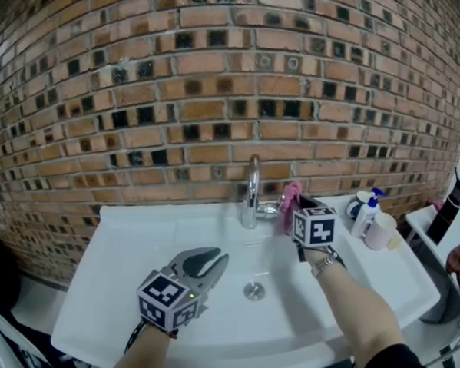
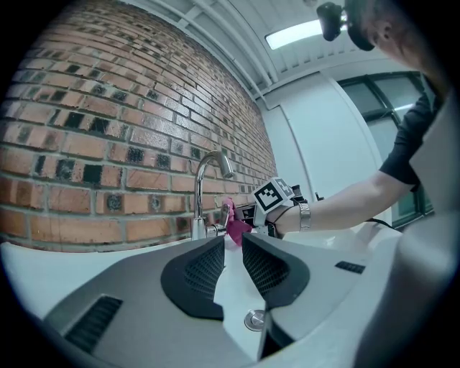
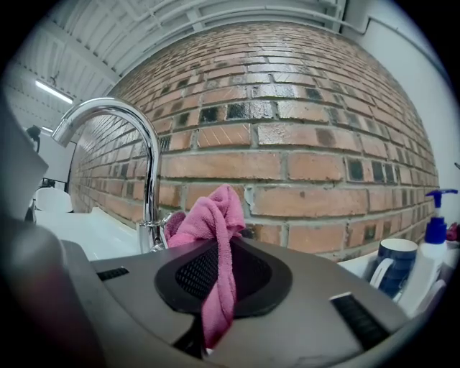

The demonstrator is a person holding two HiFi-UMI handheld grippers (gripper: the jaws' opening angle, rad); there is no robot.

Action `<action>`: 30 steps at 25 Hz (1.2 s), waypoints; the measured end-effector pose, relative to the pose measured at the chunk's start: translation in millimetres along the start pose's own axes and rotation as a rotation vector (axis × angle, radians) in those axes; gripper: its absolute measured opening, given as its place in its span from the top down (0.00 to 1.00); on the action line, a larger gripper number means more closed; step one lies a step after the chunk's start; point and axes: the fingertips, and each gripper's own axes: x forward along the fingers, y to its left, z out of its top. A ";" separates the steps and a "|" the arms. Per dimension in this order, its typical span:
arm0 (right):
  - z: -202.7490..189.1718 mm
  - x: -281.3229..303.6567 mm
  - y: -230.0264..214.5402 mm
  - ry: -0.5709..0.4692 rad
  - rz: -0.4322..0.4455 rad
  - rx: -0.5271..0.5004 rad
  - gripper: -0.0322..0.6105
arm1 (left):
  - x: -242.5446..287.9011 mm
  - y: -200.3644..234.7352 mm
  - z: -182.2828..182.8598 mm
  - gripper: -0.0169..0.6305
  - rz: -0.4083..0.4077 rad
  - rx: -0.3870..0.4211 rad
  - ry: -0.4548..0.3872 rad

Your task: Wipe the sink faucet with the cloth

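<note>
A chrome faucet [image 1: 252,187] rises at the back of the white sink [image 1: 141,245]. My right gripper [image 1: 299,209] is shut on a pink cloth [image 1: 291,193], just right of the faucet's base and side handle. In the right gripper view the cloth [image 3: 212,219] bunches above the jaws and hangs down between them, with the faucet [image 3: 149,165] close on the left. My left gripper [image 1: 218,258] hovers level over the basin, jaws a little apart and empty. The left gripper view looks past that gripper [image 2: 232,241] at the faucet [image 2: 198,194] and the cloth [image 2: 233,226].
The drain [image 1: 254,291] sits mid-basin. On the sink's right ledge stand a pump bottle [image 1: 367,211], a blue mug [image 1: 357,204] and a pale cup [image 1: 380,231]. A brick wall [image 1: 210,103] stands directly behind the faucet. A person's hand [image 1: 457,261] shows at the far right.
</note>
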 end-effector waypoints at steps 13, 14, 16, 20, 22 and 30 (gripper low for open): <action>33.8 -23.9 3.3 -0.084 0.007 -0.044 0.89 | 0.3 -2.6 -0.7 0.84 -0.005 0.002 0.005; 35.7 -26.1 3.6 -0.089 0.009 -0.045 0.89 | 0.5 -2.8 -0.8 0.84 -0.005 0.003 0.004; 40.7 -32.1 3.6 -0.100 0.009 -0.050 0.89 | 1.1 -3.5 -0.9 0.84 -0.007 0.005 0.004; 52.9 -46.1 13.8 -0.134 0.035 -0.066 0.89 | 0.7 -3.2 -1.0 0.84 -0.009 0.010 0.004; 60.7 -54.2 22.0 -0.154 0.048 -0.077 0.89 | 0.3 -1.9 -0.8 0.84 -0.009 0.012 0.001; 76.8 -100.3 54.4 -0.212 0.119 -0.096 0.89 | 1.4 4.0 -7.3 0.84 0.011 0.016 0.016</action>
